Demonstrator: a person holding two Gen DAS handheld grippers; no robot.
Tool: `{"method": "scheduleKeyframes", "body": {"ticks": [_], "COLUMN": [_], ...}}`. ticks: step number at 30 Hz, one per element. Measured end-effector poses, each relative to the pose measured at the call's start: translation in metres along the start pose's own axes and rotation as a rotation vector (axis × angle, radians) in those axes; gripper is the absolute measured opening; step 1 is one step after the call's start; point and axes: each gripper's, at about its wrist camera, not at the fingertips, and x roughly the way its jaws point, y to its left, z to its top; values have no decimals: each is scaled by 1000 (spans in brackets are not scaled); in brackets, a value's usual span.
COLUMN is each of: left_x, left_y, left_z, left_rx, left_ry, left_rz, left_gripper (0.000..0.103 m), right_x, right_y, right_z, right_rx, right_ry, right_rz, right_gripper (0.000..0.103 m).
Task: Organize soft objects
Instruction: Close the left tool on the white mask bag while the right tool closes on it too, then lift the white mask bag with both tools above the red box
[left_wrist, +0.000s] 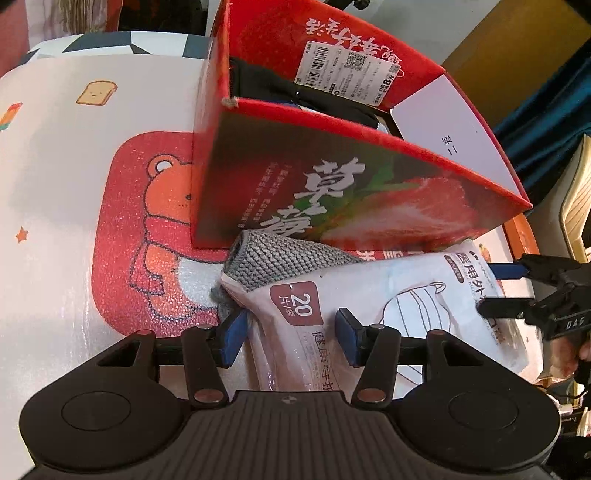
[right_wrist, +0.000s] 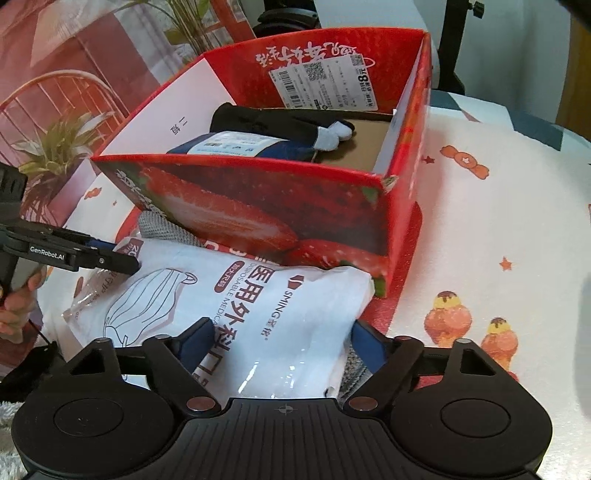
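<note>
Nearest in the left wrist view, the left gripper (left_wrist: 291, 338) has its two blue pads set wide on either side of the narrow sealed end of a white bag of face masks (left_wrist: 376, 314), and gaps show between pads and plastic, so it straddles the bag without pinching it. In the right wrist view the right gripper (right_wrist: 280, 345) stands likewise wide around the other end of the same bag of masks (right_wrist: 266, 306), one blue pad at the bag's left edge and one at its right; whether those pads press the plastic I cannot tell. The bag lies flat on the cartoon-printed tablecloth (left_wrist: 74, 166), just in front of the box, with both tools at opposite ends. Beneath the bag, and sticking out toward the box, lies a grey knitted cloth (left_wrist: 273, 258), its far edge touching the box wall; the same cloth (right_wrist: 162, 229) peeks out to the left in the right wrist view. Farther back stands a red strawberry-printed cardboard box (right_wrist: 258, 206), open at the top. Inside it lie a dark blue packet with a pale label (right_wrist: 240, 147) and, just behind that, a black glove with white fingertips (right_wrist: 280, 125) on the brown floor.
</note>
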Motion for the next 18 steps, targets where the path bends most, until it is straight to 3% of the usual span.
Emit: {"method": "scheduleKeyframes", "body": {"ticks": [6, 8, 18], "left_x": [-1, -1, 0], "left_y": [1, 2, 4], "left_z": [-4, -4, -7], "left_rx": [-5, 0, -3], "left_ry": [-10, -11, -18], "left_rz": [-9, -10, -16], "left_gripper": [56, 56, 57], "right_x": [-15, -19, 4], "right_y": [-5, -9, -18], "right_z": [8, 12, 12], "right_rx": [-14, -2, 81], "right_ry": [-18, -36, 19], "right_rz": [-1, 16, -8], "right_gripper": [67, 59, 65]}}
